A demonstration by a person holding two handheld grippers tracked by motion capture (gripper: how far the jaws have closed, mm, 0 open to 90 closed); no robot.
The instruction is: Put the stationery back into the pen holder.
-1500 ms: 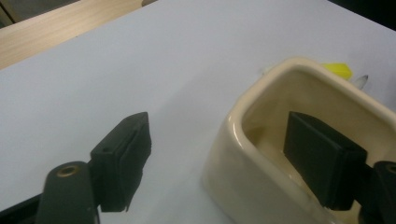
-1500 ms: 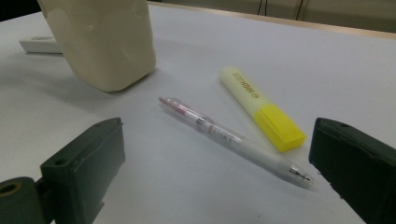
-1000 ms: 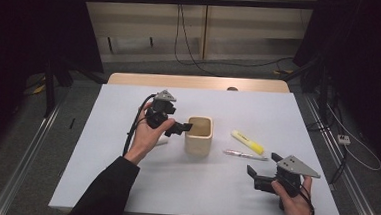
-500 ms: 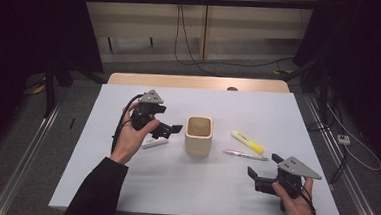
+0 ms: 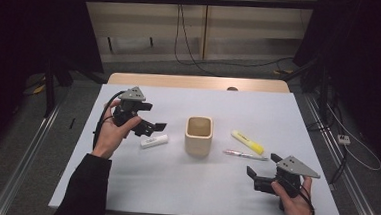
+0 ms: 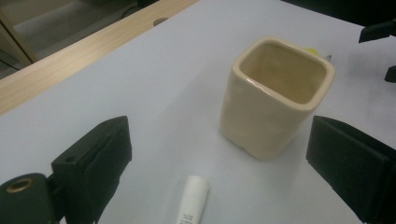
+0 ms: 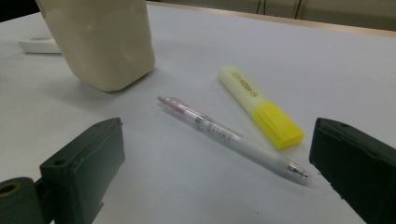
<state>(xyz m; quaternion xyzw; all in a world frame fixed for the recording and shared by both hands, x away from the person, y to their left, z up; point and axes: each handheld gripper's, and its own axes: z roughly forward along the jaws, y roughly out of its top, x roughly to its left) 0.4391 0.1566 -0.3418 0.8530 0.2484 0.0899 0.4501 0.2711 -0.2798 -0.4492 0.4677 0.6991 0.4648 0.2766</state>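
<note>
Claws both gape wide and empty: the left claw (image 5: 153, 129) hovers just over the white tube (image 5: 154, 141) beside the cream cup (image 5: 198, 135), while the right claw (image 5: 255, 179) sits low near the pen (image 5: 245, 155) and yellow highlighter (image 5: 247, 142) on the tabletop (image 5: 183, 187).

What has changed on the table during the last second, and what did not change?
The left gripper drew back from the cream cup toward the person's left, uncovering the white tube now lying on the table beside it. Its jaws are open and hold nothing. The cup, the yellow highlighter, the pen and the right gripper stayed where they were.
</note>
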